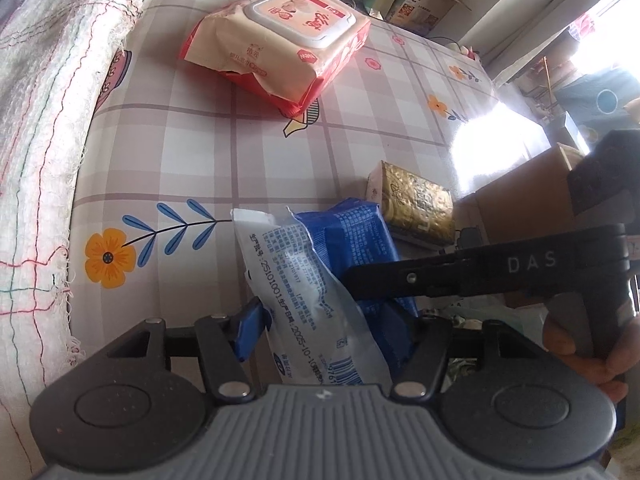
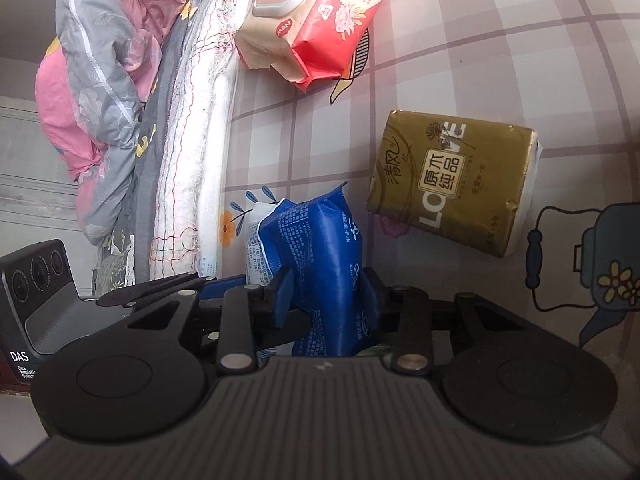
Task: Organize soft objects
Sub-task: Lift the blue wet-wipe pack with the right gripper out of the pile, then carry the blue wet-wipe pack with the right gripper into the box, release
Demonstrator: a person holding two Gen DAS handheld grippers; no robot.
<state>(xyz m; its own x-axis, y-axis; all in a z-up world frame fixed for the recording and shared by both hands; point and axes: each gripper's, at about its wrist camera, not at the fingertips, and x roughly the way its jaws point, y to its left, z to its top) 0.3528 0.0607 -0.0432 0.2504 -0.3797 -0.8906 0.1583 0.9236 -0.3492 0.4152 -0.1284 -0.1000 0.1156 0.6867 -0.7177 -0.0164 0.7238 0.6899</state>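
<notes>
A blue-and-white soft pack (image 2: pixel 316 264) is gripped between both grippers at the near edge of the checked tablecloth (image 2: pixel 500 60). The right gripper (image 2: pixel 326 300) is closed narrow on its blue side; the left gripper (image 1: pixel 326 330) is set wider around its white side, pads against it. A gold tissue pack (image 2: pixel 452 180) lies near, a red wet-wipes pack (image 1: pixel 276 40) well beyond.

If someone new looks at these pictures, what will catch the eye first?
First, the blue wipes pack, standing between both hand-held grippers, the right hand-held gripper clamping it. Behind it lie a gold tissue pack and a red lidded wipes pack on the flowered checked tablecloth.
</notes>
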